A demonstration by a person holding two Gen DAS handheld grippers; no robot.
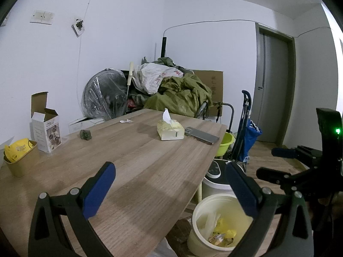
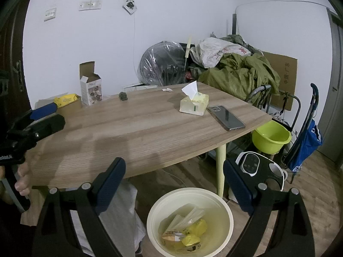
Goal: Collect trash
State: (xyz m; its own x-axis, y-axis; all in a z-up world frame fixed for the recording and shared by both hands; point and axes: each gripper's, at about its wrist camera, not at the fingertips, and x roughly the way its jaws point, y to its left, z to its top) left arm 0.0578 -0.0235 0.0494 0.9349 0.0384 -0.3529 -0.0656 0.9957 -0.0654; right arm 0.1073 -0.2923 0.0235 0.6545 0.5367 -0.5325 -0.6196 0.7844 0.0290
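In the left wrist view, the left gripper (image 1: 170, 184) is spread wide and empty above the table edge (image 1: 199, 182); the trash bin (image 1: 200, 212) is seen at lower right. In the right wrist view, the right gripper (image 2: 174, 181) is likewise gaping, nothing held, with bare floor around the bin (image 2: 227, 208) at bottom centre.

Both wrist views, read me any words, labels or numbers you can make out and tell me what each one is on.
"中国·广东": printed down the side of the cardboard box behind the green cloth.
White carton on the table: print too small to read.
Wrappers in the trash bin: print blurred, unreadable.
Tissue pack: label too small to read.
Left gripper's body label: cut off at the frame edge, not readable.
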